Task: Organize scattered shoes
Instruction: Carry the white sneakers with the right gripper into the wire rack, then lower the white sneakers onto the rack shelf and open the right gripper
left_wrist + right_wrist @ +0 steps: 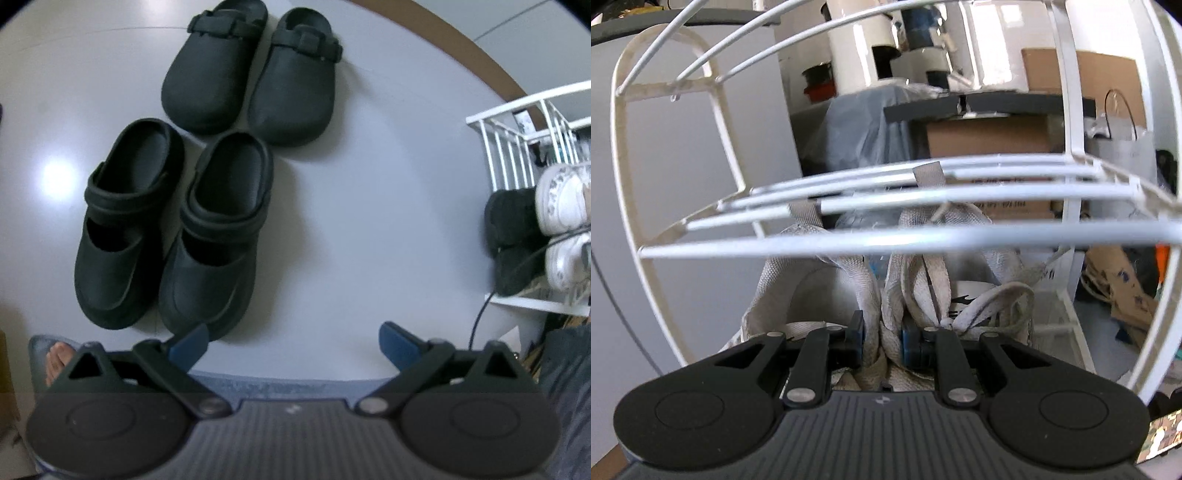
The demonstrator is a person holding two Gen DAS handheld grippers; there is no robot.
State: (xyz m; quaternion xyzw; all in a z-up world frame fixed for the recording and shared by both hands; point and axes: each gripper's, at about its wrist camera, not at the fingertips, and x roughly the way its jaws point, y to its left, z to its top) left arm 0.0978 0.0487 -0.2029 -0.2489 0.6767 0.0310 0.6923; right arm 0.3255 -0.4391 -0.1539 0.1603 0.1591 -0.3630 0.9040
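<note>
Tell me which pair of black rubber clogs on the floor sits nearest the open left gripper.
The pair with open heels and folded straps, just beyond the left gripper; the buckled-strap pair lies farther off.

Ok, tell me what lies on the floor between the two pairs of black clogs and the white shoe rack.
Nothing: in the left wrist view the grey floor is bare between the black clogs and the white shoe rack. Only a thin black cable trails near the rack's foot.

Four black rubber clogs (214, 74) on the pale floor (369, 184); two white lace-up sneakers (561, 199) and two dark fuzzy slippers (513, 240) on the white wire rack (517, 122).
</note>
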